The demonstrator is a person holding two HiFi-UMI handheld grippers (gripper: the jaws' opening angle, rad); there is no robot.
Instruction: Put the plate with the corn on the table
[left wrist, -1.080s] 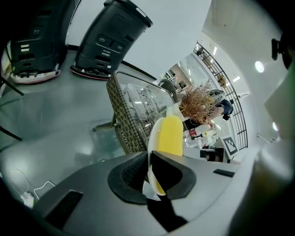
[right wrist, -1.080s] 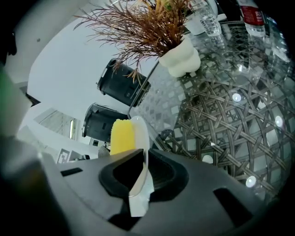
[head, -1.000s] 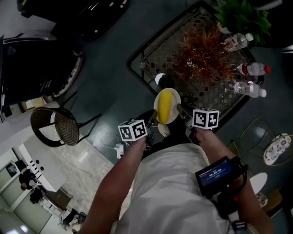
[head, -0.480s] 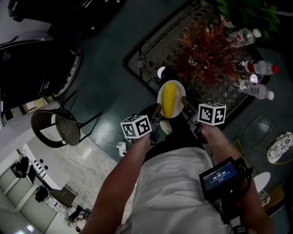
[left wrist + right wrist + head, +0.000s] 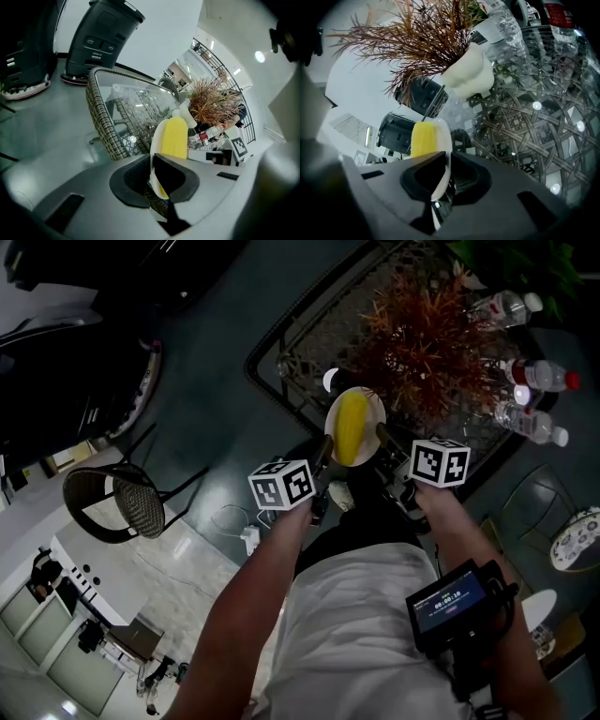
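A white plate [image 5: 373, 411] carries a yellow corn cob [image 5: 352, 428] and hangs in the air over the near edge of the glass-topped wicker table [image 5: 314, 338]. My left gripper [image 5: 323, 451] is shut on the plate's left rim, and my right gripper [image 5: 384, 439] is shut on its right rim. In the left gripper view the plate [image 5: 154, 140] stands edge-on between the jaws with the corn [image 5: 173, 138] beyond. The right gripper view shows the plate [image 5: 443, 138] pinched the same way, the corn [image 5: 423, 138] on its left face.
A reddish dried plant [image 5: 427, 329] in a white pot [image 5: 468, 75] stands on the table just beyond the plate. Water bottles [image 5: 530, 399] lie at the table's right side. A wicker chair [image 5: 117, 498] stands at left, a small white socket [image 5: 249, 540] on the floor.
Both grippers have carried the plate forward and slightly right, from short of the table's edge to over it. The grip on both rims is unchanged.
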